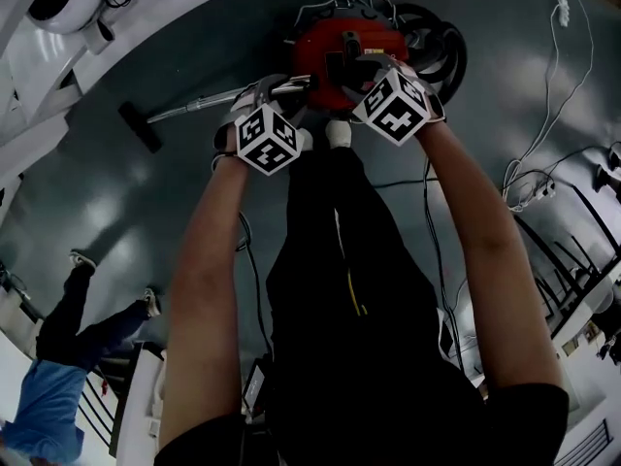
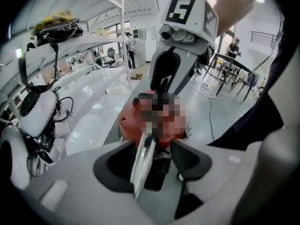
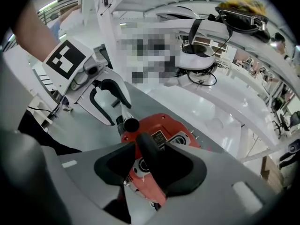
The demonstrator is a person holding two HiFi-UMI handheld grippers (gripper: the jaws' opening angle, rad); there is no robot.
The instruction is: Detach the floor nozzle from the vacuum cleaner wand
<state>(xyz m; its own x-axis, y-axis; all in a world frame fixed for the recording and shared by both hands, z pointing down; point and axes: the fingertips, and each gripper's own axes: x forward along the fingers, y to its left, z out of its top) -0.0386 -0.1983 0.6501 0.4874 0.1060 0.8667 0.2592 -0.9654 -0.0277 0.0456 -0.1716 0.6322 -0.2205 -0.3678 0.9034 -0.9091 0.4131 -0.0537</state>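
Note:
The black floor nozzle (image 1: 142, 126) rests on the grey floor at the left, on the end of the silver wand (image 1: 194, 105). The wand runs up to my left gripper (image 1: 283, 93), in front of the red vacuum cleaner (image 1: 335, 42). In the left gripper view the wand (image 2: 143, 158) lies between the jaws against the left pad, with a gap to the right pad. My right gripper (image 1: 374, 66) is beside it. In the right gripper view a black curved handle tube (image 3: 149, 156) leans on the right pad, clear of the left one.
The black hose (image 1: 441, 51) coils behind the vacuum. White cables (image 1: 543, 134) trail over the floor at the right, near dark tables (image 1: 582, 250). A person in blue (image 1: 53, 377) stands at the lower left. White curved structures (image 1: 49, 27) fill the upper left.

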